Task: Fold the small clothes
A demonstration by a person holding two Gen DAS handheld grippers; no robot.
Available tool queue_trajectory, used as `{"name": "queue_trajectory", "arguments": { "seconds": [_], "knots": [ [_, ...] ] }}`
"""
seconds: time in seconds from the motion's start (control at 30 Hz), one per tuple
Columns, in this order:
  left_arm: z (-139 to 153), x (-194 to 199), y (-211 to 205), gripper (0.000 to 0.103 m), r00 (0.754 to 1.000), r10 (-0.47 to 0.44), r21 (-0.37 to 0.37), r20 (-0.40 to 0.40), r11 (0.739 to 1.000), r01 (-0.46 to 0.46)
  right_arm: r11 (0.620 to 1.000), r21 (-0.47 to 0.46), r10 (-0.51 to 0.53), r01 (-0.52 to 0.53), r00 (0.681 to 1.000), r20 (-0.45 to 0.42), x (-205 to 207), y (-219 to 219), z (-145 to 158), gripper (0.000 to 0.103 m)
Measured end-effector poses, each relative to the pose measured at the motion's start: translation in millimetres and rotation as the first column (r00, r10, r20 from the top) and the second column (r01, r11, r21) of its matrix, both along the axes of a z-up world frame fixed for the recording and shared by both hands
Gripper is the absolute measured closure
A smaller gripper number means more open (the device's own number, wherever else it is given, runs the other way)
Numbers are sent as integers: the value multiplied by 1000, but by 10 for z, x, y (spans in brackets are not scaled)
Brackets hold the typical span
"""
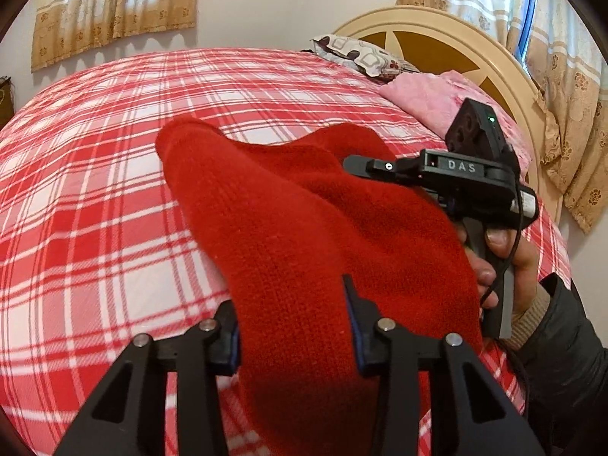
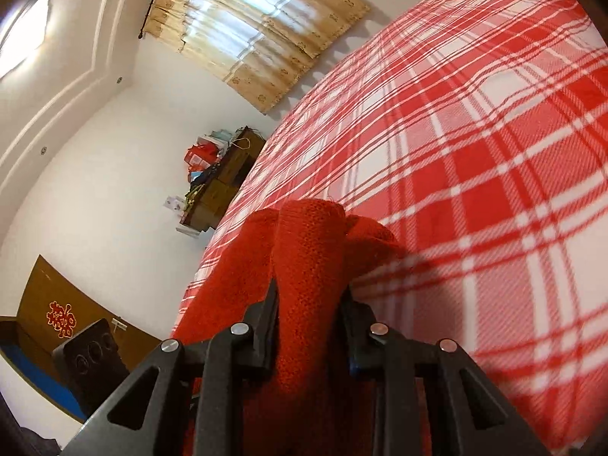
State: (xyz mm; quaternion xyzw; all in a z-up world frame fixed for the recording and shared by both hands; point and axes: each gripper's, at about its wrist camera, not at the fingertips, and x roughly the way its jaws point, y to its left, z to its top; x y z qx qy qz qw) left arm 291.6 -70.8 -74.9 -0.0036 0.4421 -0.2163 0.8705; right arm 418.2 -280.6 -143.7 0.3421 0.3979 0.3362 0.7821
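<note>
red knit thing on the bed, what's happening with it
A person is folding a red knit garment over a red-and-white plaid bedspread, holding a two-finger gripper in each hand. The left gripper has a bunched section clamped between its fingers, and the right gripper pinches another fold. The garment is held off the bed, the fold not yet laid down.

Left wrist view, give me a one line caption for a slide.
Both tongs, left and right, grip a red knit garment above a red plaid bedspread.

Plain red knit garment (image 1: 304, 228) on red-and-white plaid bedspread (image 1: 114, 190).
</note>
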Motion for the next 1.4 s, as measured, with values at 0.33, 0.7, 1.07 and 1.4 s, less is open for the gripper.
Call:
{"name": "queue_trajectory", "arguments": {
  "seconds": [0.33, 0.7, 1.07, 1.4],
  "knots": [
    [91, -320, 234, 61, 1000, 21, -20, 11, 1000, -20, 999, 23, 38, -38, 999, -3, -283, 348, 87, 76],
    [194, -552, 639, 61, 995, 95, -54, 32, 994, -93, 993, 21, 117, -116, 993, -7, -338, 966, 281, 76],
    [278, -767, 1159, 61, 979, 195, -70, 53, 979, -191, 974, -12, 226, -226, 974, 3, -290, 1714, 447, 76],
    [307, -850, 1471, 61, 961, 268, -66, 63, 962, -264, 951, -26, 308, -308, 951, 5, -258, 2308, 512, 76]
  ]
}}
